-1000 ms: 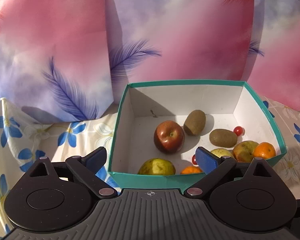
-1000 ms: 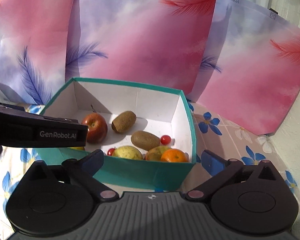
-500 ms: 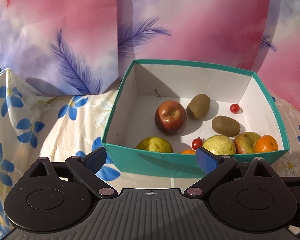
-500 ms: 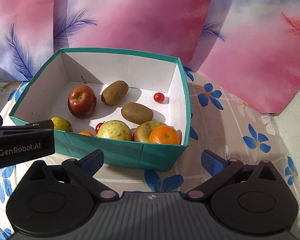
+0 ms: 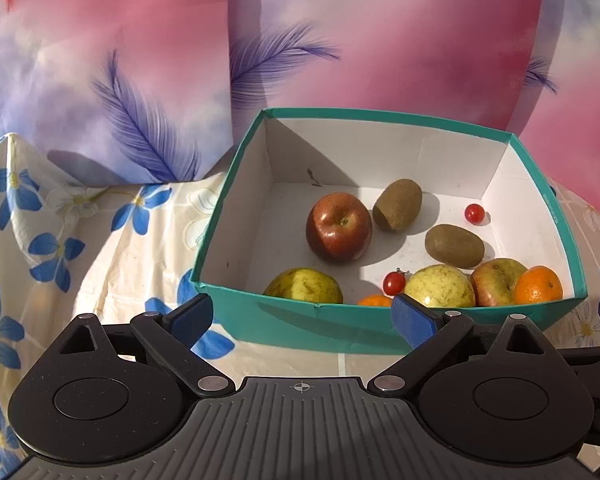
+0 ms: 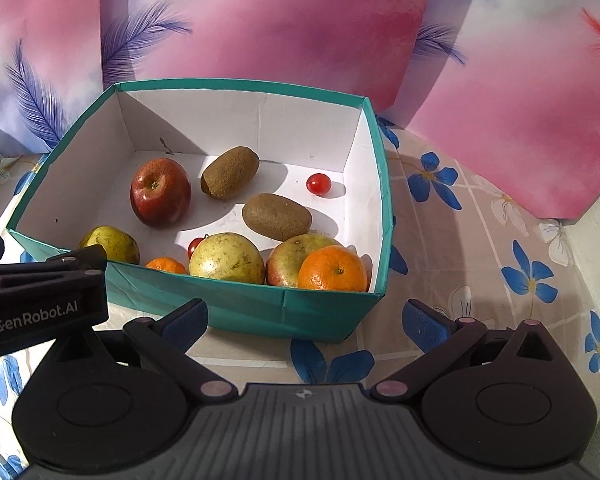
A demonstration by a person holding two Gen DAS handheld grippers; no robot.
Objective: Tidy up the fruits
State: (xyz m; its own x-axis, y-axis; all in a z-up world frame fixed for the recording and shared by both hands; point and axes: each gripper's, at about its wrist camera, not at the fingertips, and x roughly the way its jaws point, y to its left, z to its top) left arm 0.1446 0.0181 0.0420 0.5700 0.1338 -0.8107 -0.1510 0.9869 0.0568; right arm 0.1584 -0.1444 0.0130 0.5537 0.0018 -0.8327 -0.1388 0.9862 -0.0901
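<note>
Meanwhile, both the left gripper (image 5: 302, 318) and the right gripper (image 6: 305, 318) hover with fingers spread wide and empty before the teal box (image 6: 236, 306) — apple (image 6: 160, 192), kiwis, oranges lying inside.

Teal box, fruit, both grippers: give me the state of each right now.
Teal box: open-topped, upright on the cloth.
Red apple: inside, stem up.
Two kiwis: inside, on their sides.
Large orange: inside, near right corner.
Left gripper: open, empty.
Right gripper: open, empty.
</note>
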